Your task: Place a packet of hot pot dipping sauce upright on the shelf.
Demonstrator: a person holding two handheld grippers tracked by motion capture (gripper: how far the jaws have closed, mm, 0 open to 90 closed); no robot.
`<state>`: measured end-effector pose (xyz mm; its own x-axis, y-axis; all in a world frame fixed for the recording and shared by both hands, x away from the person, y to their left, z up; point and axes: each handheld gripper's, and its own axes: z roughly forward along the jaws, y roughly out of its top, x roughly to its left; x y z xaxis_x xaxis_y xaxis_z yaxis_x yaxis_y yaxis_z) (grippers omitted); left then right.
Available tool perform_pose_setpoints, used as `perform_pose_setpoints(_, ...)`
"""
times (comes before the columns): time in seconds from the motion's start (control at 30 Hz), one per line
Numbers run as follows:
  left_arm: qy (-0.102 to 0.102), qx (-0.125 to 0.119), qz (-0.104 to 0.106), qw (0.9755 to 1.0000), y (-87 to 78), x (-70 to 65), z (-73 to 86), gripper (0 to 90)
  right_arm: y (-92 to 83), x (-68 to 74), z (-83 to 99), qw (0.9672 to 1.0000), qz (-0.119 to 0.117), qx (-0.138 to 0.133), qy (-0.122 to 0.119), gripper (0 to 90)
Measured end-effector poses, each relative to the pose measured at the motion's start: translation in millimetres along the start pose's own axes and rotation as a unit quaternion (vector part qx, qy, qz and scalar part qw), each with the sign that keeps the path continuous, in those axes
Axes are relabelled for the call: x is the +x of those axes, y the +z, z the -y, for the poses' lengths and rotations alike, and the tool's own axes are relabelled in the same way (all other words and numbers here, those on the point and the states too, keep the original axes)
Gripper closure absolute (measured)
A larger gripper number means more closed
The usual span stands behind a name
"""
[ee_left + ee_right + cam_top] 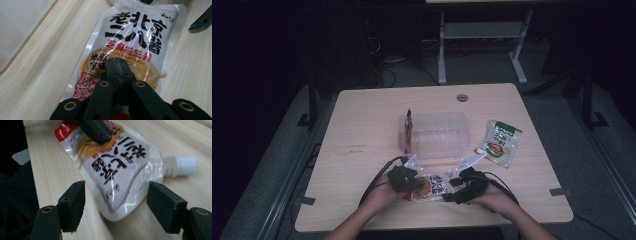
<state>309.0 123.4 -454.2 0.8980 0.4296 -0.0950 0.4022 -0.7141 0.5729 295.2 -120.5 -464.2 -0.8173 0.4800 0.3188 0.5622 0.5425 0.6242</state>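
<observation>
High view: tub (437,134) holds packet (408,131) | left tongs (117,70) closed, right tongs (116,202) open

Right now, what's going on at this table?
A person works a sauce pouch lying flat near the table's front edge with two handheld grippers. The left gripper has its jaws shut on the pouch's bottom end. The right gripper has open jaws on either side of the pouch's top corner, next to its white cap, not pressing it. Behind sit a clear plastic tub with one packet standing in it and a green packet to its right.
</observation>
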Motion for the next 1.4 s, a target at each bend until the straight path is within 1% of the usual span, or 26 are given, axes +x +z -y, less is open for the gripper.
perform_pose_setpoints(0.03,-0.001,0.0,0.0,1.0,-0.1,0.2,0.1,90.0,1.1,0.0,-1.4,1.0,0.004,0.001,-0.003,32.4)
perform_pose_setpoints(0.1,-0.007,-0.002,0.002,1.0,0.0,-0.1,0.8,90.0,1.3,0.3,-2.1,1.0,0.005,0.0,0.004,34.1)
perform_pose_setpoints(0.17,-0.006,-0.003,0.002,1.0,-0.1,0.0,1.1,90.0,0.4,-1.8,-1.4,0.9999,0.001,0.001,0.011,35.4)
perform_pose_setpoints(0.37,-0.005,-0.004,0.002,1.0,-0.1,0.0,1.3,90.0,-3.5,-3.2,1.7,0.9999,0.005,0.006,0.011,35.4)
perform_pose_setpoints(0.43,-0.005,-0.004,0.002,1.0,-0.2,0.4,1.4,90.0,-6.6,-3.2,4.9,0.9998,-0.002,0.005,0.02,35.5)
perform_pose_setpoints(0.5,-0.006,-0.004,0.002,1.0,-0.1,0.1,1.4,90.0,-8.7,-3.1,7.9,0.9998,-0.002,0.006,0.019,35.5)
perform_pose_setpoints(0.57,-0.005,-0.006,0.0,1.0,0.1,-0.7,1.3,90.0,-10.6,-0.7,10.2,0.9996,-0.007,0.008,0.025,35.4)
perform_pose_setpoints(0.63,0.004,-0.004,-0.008,1.0,0.2,-3.0,0.7,90.0,-11.5,0.9,12.1,0.9997,-0.01,0.01,0.022,35.4)
perform_pose_setpoints(0.67,0.019,0.002,-0.014,0.9997,-0.5,-3.8,0.1,89.9,-11.7,1.8,12.7,0.9997,-0.009,0.012,0.019,35.3)
perform_pose_setpoints(0.7,0.02,0.001,-0.016,0.9997,-0.4,-5.0,-0.4,89.9,-11.6,2.4,12.9,0.9998,-0.008,0.012,0.014,35.3)
perform_pose_setpoints(0.73,0.018,-0.003,-0.012,0.9998,-0.5,-6.3,-1.6,90.0,-11.8,3.4,12.8,0.9997,-0.01,0.013,0.017,35.2)
perform_pose_setpoints(0.77,0.014,-0.013,-0.009,0.9998,-0.4,-8.3,-3.1,90.0,-11.9,3.6,12.8,0.9997,-0.01,0.014,0.017,35.1)
perform_pose_setpoints(0.8,0.021,-0.015,-0.007,0.9996,-0.2,-9.8,-5.4,90.0,-11.8,3.5,12.7,0.9997,-0.011,0.014,0.016,35.1)
perform_pose_setpoints(0.83,0.03,-0.012,-0.005,0.9995,1.6,-12.3,-7.9,89.9,-11.5,3.0,12.6,0.9997,-0.011,0.014,0.016,35.1)
perform_pose_setpoints(0.87,0.026,-0.016,-0.007,0.9995,3.6,-14.1,-8.9,90.0,-10.8,3.0,11.8,0.9996,-0.014,0.012,0.022,35.1)
perform_pose_setpoints(0.9,0.034,-0.008,-0.008,0.9994,4.0,-14.1,-9.8,90.0,-10.1,2.4,11.5,0.9996,-0.015,0.01,0.02,35.1)
perform_pose_setpoints(0.93,0.034,-0.008,-0.008,0.9994,4.9,-13.8,-9.6,90.0,-8.9,1.9,10.7,0.9997,-0.013,0.011,0.016,35.1)
perform_pose_setpoints(0.97,0.032,-0.009,-0.007,0.9994,5.6,-13.1,-9.0,90.0,-8.0,3.0,9.5,0.9996,-0.015,0.01,0.019,35.3)
perform_pose_setpoints(1.03,0.034,-0.01,-0.01,0.9993,7.3,-12.5,-8.3,90.0,-4.8,4.4,7.4,0.9996,-0.022,0.008,0.018,35.7)
perform_pose_setpoints(1.1,0.037,-0.006,-0.016,0.9992,8.3,-14.5,-9.3,90.0,-1.6,5.5,5.1,0.9997,-0.022,0.007,0.012,37.1)
perform_pose_setpoints(1.13,0.035,-0.009,-0.019,0.9992,9.1,-15.6,-9.4,90.0,-0.1,6.5,3.6,0.9997,-0.02,0.006,0.012,38.4)
perform_pose_setpoints(1.17,0.035,-0.008,-0.019,0.9992,9.6,-15.6,-9.5,90.0,0.9,5.4,3.0,0.9998,-0.016,0.007,0.004,39.7)
perform_pose_setpoints(1.2,0.035,-0.006,-0.018,0.9992,9.3,-14.9,-9.6,90.0,1.7,5.7,1.7,0.9998,-0.018,0.005,0.011,41.2)
perform_pose_setpoints(1.23,0.036,-0.003,-0.015,0.9993,8.8,-13.5,-9.5,90.0,2.1,4.9,1.0,0.9997,-0.019,0.005,0.012,42.9)
perform_pose_setpoints(1.27,0.027,-0.008,-0.012,0.9995,9.2,-13.5,-8.9,90.0,2.8,4.1,0.3,0.9996,-0.021,0.003,0.017,45.0)
perform_pose_setpoints(1.4,0.028,-0.006,-0.011,0.9995,8.6,-12.0,-8.8,90.0,4.1,1.5,-2.2,0.9998,-0.014,-0.001,0.017,56.5)
